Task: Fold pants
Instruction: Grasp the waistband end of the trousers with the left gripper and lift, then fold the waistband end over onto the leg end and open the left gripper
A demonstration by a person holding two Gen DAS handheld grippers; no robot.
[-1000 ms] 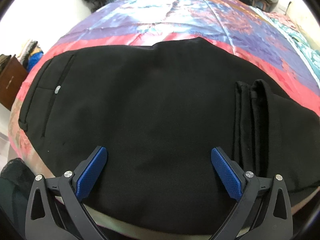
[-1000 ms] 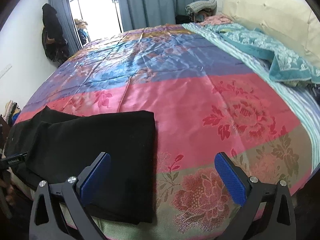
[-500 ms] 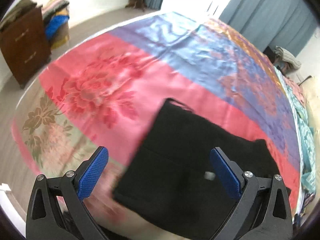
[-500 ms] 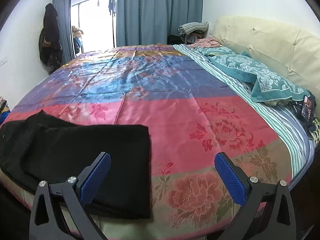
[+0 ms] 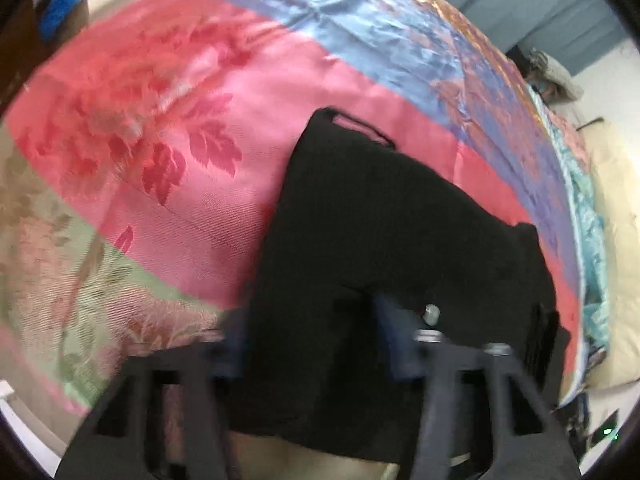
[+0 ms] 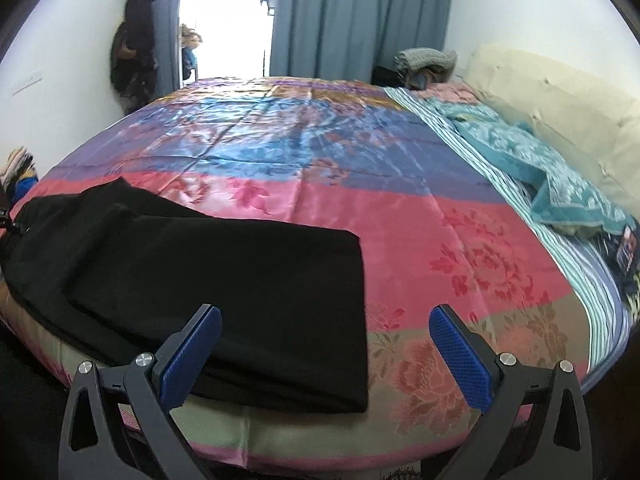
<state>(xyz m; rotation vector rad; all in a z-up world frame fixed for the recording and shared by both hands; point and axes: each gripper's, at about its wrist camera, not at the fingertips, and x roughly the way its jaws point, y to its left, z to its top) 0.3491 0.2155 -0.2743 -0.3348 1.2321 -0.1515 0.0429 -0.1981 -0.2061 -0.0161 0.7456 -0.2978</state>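
Black pants (image 6: pixel 192 272) lie folded flat on the bed near its front edge. In the left wrist view the pants (image 5: pixel 384 240) show their waist end with a belt loop at the top. My left gripper (image 5: pixel 316 340) is blurred; its fingers straddle the near edge of the pants and stand closer together than before. My right gripper (image 6: pixel 324 348) is open and empty, above the right end of the folded pants near the bed's front edge.
The bed has a pink, blue and purple floral cover (image 6: pixel 400 208). A teal blanket (image 6: pixel 532 160) and cream headboard (image 6: pixel 560 96) are at the right. Curtains (image 6: pixel 360 16) and a bright doorway stand behind. Stacked clothes (image 5: pixel 64 12) lie off the left.
My left gripper swung from over the pants' middle to their waist end, and its fingers have come closer together around the fabric edge. My right gripper lifted slightly and stayed open.
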